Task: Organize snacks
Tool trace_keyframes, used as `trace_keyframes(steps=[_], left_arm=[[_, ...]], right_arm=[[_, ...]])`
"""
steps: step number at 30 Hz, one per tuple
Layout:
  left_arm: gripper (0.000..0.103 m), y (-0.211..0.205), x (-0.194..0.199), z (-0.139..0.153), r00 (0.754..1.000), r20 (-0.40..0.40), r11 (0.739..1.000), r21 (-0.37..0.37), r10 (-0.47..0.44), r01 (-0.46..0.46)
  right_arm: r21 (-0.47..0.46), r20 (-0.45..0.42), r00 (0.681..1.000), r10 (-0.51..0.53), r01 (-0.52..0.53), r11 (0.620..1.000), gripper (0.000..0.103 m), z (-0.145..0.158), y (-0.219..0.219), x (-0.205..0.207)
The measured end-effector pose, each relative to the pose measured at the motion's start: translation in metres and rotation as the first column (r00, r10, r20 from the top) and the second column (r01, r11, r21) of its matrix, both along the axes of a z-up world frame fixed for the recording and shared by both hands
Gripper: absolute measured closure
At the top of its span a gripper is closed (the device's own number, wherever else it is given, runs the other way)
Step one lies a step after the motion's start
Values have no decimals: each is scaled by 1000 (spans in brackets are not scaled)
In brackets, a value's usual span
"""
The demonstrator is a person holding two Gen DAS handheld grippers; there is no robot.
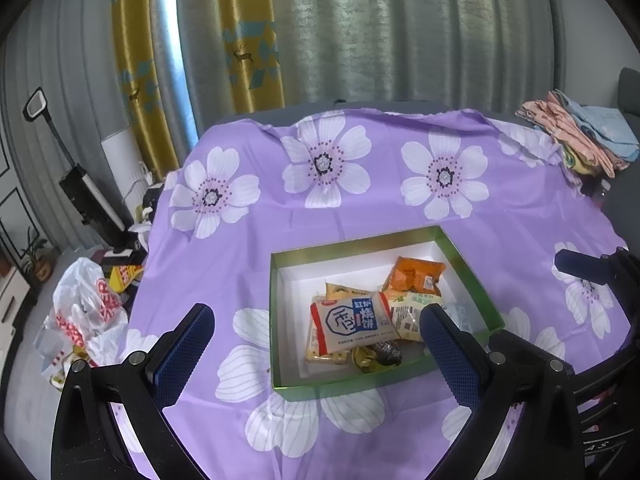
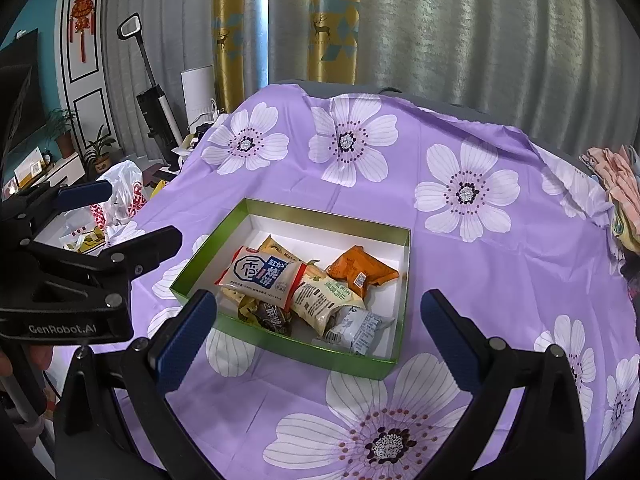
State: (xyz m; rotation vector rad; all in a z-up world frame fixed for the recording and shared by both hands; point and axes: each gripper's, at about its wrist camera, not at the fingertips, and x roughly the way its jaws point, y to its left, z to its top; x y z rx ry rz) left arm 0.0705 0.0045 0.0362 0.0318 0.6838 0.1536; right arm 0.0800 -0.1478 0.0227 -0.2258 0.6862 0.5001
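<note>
A shallow green box [image 1: 276,320] [image 2: 208,246] with a white inside sits on the purple flowered cloth [image 1: 360,208] [image 2: 460,272]. Several snack packets lie in it: a white and blue packet [image 1: 352,322] [image 2: 264,276], an orange one [image 1: 416,274] [image 2: 360,270], a pale green one [image 2: 320,300], a silvery one [image 2: 358,330] and a dark wrapped sweet [image 1: 386,352] [image 2: 270,318]. My left gripper [image 1: 316,316] is open above the box's near side, holding nothing. My right gripper [image 2: 318,304] is open too, over the box's near edge. In the right wrist view the left gripper [image 2: 120,212] shows at the left.
A pile of folded cloths [image 1: 580,136] [image 2: 620,188] lies at the table's far right corner. On the floor to the left are a white and red plastic bag [image 1: 86,308] [image 2: 124,196] and an upright vacuum cleaner [image 1: 86,196] [image 2: 154,108]. Curtains [image 1: 360,28] hang behind the table.
</note>
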Motion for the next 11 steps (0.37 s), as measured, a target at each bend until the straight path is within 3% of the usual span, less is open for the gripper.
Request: trace_keyframes(steps=[11], left_arm=[[1,1,2,1,1000,4,1000,-13,2,-2]], right_arm=[[-1,-1,1000,-1,1,1000,0,1,0,0]])
